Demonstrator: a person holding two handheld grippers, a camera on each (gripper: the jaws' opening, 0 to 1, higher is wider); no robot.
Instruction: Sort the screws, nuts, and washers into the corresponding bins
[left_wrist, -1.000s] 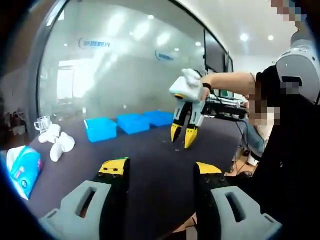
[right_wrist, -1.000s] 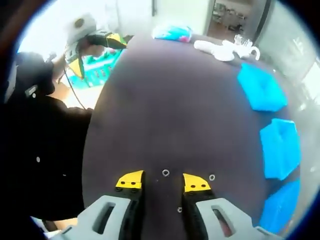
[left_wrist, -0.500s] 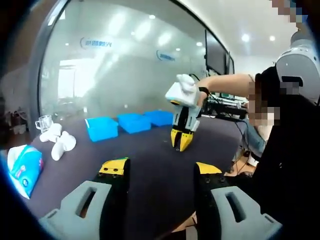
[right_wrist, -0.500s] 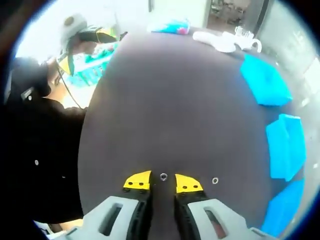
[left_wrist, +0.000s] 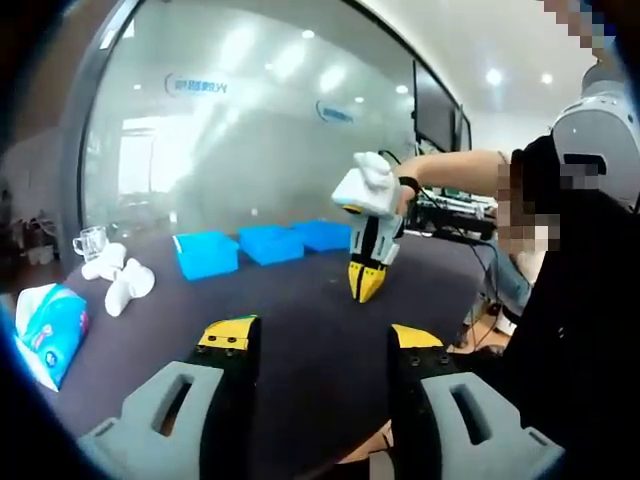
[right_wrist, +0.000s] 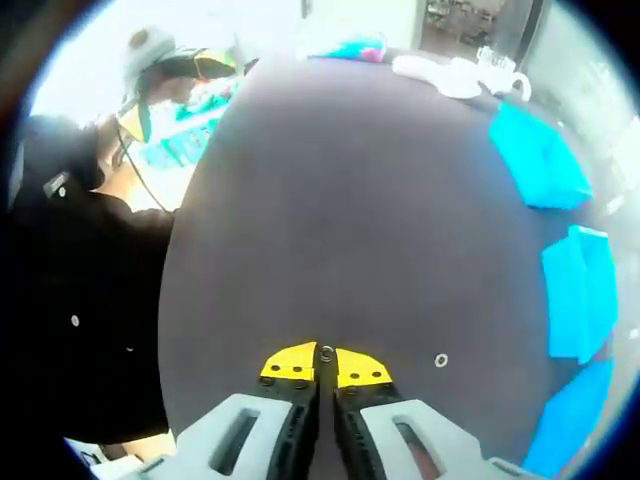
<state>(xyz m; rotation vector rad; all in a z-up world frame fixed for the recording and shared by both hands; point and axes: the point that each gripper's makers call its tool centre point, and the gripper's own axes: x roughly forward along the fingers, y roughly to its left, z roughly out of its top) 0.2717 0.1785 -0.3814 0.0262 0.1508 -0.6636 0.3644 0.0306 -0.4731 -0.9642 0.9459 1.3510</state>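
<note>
At the bottom centre of the right gripper view, the right tongs (right_wrist: 326, 364) are pressed together on a small nut (right_wrist: 326, 352) at their yellow tips, low over the dark bench (right_wrist: 350, 200). A washer (right_wrist: 441, 360) lies just right; blue bins (right_wrist: 538, 157) line the right edge. The left tongs (left_wrist: 320, 335) stand spread, holding nothing

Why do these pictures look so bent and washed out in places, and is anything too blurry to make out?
Both views are fisheye, so the dark table bulges. In the left gripper view, ceiling lights glare off the glass wall. In the right gripper view, the top left is overexposed, and the small part at the right gripper tips is too blurry to identify.
</note>
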